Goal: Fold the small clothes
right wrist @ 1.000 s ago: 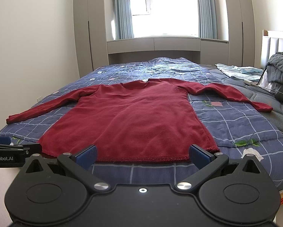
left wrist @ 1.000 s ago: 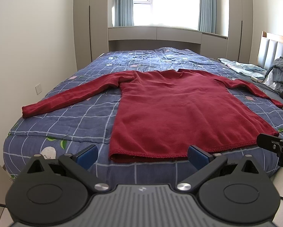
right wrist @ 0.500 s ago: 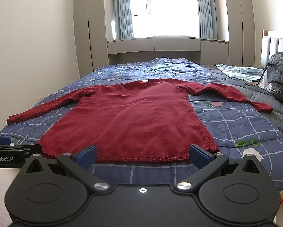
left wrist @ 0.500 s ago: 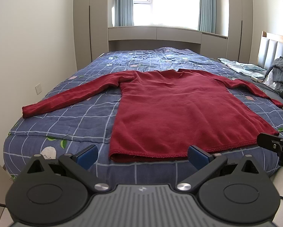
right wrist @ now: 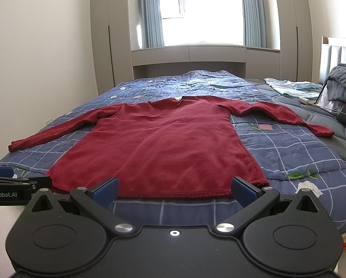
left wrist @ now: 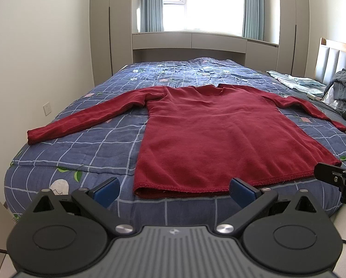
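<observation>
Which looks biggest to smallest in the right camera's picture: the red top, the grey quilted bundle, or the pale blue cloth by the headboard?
1. Red top, spread flat on the bed, by far the largest.
2. Grey quilted bundle.
3. Pale blue cloth.
The last two look close in size; the bundle is cut off by the frame edge, so their order is unsure.

Sweater [left wrist: 221,136] flat on bed [left wrist: 85,148], hem at near edge, sleeves out left and right. Both claws before the hem: left claw [left wrist: 174,188], right claw [right wrist: 174,188]. Window [right wrist: 203,9] behind bed.
</observation>
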Tool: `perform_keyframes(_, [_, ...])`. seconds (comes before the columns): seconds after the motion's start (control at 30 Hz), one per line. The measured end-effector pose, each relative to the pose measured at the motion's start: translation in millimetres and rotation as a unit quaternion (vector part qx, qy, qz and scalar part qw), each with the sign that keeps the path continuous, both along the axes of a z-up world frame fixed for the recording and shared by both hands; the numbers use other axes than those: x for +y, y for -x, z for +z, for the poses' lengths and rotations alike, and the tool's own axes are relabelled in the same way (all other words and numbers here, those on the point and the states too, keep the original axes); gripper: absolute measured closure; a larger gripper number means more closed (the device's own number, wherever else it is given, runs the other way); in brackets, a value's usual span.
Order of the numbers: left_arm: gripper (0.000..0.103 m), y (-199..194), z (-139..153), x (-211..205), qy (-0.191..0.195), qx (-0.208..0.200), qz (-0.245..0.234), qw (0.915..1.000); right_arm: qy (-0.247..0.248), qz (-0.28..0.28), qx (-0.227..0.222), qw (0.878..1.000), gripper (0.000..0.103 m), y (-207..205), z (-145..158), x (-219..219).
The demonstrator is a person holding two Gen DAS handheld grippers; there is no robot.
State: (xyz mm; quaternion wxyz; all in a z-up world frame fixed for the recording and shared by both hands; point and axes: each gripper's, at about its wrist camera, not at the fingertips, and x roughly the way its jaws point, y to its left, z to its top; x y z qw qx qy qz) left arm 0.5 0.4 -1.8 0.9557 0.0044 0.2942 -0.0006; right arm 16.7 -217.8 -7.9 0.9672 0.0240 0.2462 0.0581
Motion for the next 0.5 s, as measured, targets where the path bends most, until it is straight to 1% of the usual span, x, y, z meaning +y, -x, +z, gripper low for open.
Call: perform_keyframes(0.5, [0.0, 0.7, -1.0, 0.2, 0.001, 0.001, 0.0, 1.0, 0.0, 0.0, 0.0, 1.0, 0.0, 0.0, 0.1, 0.6])
